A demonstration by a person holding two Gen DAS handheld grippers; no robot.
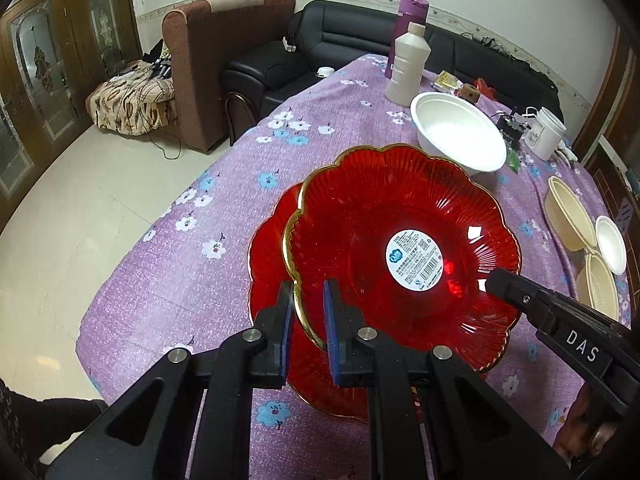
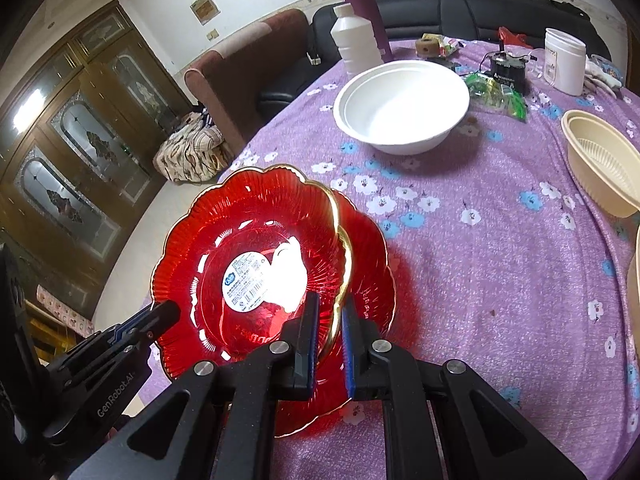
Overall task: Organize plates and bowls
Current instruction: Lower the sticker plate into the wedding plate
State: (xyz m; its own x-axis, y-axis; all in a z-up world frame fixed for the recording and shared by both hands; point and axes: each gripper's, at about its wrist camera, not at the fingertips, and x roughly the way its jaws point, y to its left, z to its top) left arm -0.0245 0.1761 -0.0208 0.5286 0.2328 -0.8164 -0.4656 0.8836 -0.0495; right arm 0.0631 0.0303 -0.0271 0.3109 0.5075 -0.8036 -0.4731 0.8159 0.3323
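A white bottle stands before a purple flask.

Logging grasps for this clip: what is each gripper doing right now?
Left gripper: shut on the upper red plate rim.
Right gripper: shut on the same plate's opposite rim.

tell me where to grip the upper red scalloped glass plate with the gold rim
Grip the upper red scalloped plate by its gold rim, from opposite sides, near-horizontally. It is broad and shallow, so only the thin edge fits between fingers. The left gripper and right gripper each straddle that rim, above the lower red plate.
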